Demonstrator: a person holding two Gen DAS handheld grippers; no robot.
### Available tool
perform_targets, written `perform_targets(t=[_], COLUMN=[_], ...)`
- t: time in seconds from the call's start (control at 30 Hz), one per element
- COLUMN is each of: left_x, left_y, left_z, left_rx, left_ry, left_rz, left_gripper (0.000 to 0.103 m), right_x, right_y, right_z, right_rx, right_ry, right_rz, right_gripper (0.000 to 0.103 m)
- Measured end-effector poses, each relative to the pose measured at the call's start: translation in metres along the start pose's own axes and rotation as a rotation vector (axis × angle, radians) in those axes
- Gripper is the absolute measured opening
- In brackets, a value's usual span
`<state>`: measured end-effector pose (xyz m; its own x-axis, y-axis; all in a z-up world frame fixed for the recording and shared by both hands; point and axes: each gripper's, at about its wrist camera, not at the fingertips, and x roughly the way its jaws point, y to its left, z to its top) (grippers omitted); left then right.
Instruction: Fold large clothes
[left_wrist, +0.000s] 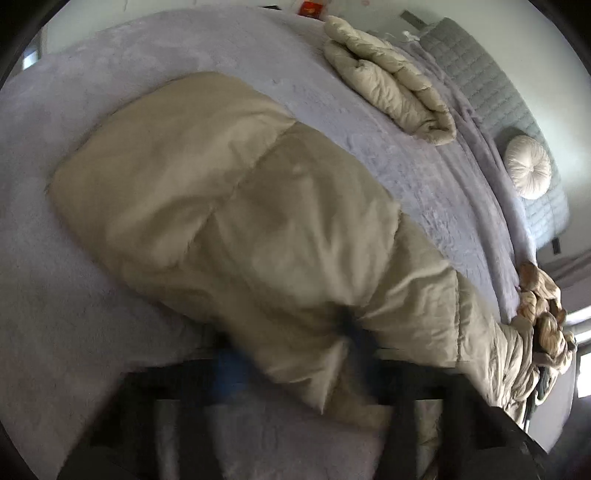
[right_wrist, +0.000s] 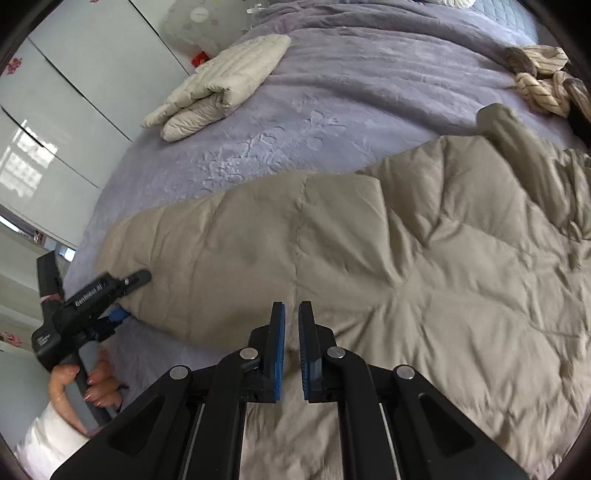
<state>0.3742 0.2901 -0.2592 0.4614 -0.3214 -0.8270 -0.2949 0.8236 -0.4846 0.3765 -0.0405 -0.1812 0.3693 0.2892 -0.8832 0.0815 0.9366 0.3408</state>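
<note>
Both claws are pinching the big tan coat (right_wrist: 369, 258): the left claw (right_wrist: 127, 295) is squeezing its corner, and the right claw (right_wrist: 291, 314) (almost shut) is gripping the near edge. Lifting together should keep it flat.

Open lavender bed (right_wrist: 332, 122) runs clear between the big tan quilted coat (right_wrist: 406, 266) up front and the folded cream jacket (right_wrist: 225, 81) far left. Striped bundle (right_wrist: 543, 88) crowds the right edge, and the coat blocks everything near.

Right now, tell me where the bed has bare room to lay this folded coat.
Bare purple bedspread lies between the khaki coat and the folded cream jacket. The striped clothes pile crowds the right-hand edge.
</note>
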Motion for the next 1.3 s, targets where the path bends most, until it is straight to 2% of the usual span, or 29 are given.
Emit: perform_targets(t=[0.03, 0.1, 0.2, 0.43, 0.57, 0.63, 0.73, 0.9, 1.03, 1.17, 1.2, 1.27, 1.3], left_x=[0.002, -0.002, -0.018, -0.07, -0.092, -0.092, -0.081, -0.038, 0.013, 0.043, 0.043, 0.035, 0.031], left_y=[0.002, -0.001, -0.022, -0.114, -0.19, -0.23, -0.293, -0.368, -0.399, -0.394, -0.39, -0.384, -0.381], left_z=[0.004, 0.008, 0.016, 0.016, -0.008, -0.028, -0.071, -0.161, -0.241, -0.281, -0.284, -0.286, -0.285], left_rx=[-0.011, 0.005, 0.086, 0.286, 0.42, 0.49, 0.615, 0.765, 0.948, 1.054, 1.069, 1.09, 1.094], left_ry=[0.02, 0.019, -0.015, -0.101, -0.115, -0.106, -0.065, 0.042, 0.109, 0.122, 0.114, 0.099, 0.09], left_rz=[-0.079, -0.109, -0.153, -0.323, -0.418, -0.445, -0.462, -0.445, -0.266, -0.089, -0.072, -0.066, -0.068], left_gripper=[0.007, 0.007, 0.007, 0.007, 0.007, 0.007, 0.007, 0.007, 0.008, 0.008, 0.011, 0.044, 0.078], right_x=[0.008, 0.023, 0.036, 0.043, 0.027, 0.004, -0.039, -0.112, -0.149, -0.166, -0.168, -0.167, -0.168], right_y=[0.001, -0.002, -0.005, -0.017, -0.027, -0.039, -0.073, -0.176, -0.239, -0.277, -0.285, -0.286, -0.288], right_z=[-0.001, -0.006, -0.01, -0.01, -0.014, -0.022, -0.038, -0.084, -0.116, -0.144, -0.15, -0.152, -0.154], right_rx=[0.011, 0.026, 0.031, 0.062, 0.102, 0.132, 0.187, 0.348, 0.412, 0.463, 0.477, 0.487, 0.486], right_ry=[0.012, 0.034, 0.048, 0.047, 0.045, 0.031, -0.03, -0.085, -0.101, -0.1, -0.098, -0.096, -0.097], right_rz=[0.002, -0.004, -0.022, 0.009, 0.077, 0.111, 0.099, -0.018, -0.116, -0.153, -0.152, -0.151, -0.147], right_gripper=[0.008, 0.008, 0.008, 0.008, 0.008, 0.008, 0.008, 0.008, 0.008, 0.008, 0.008, 0.008, 0.008])
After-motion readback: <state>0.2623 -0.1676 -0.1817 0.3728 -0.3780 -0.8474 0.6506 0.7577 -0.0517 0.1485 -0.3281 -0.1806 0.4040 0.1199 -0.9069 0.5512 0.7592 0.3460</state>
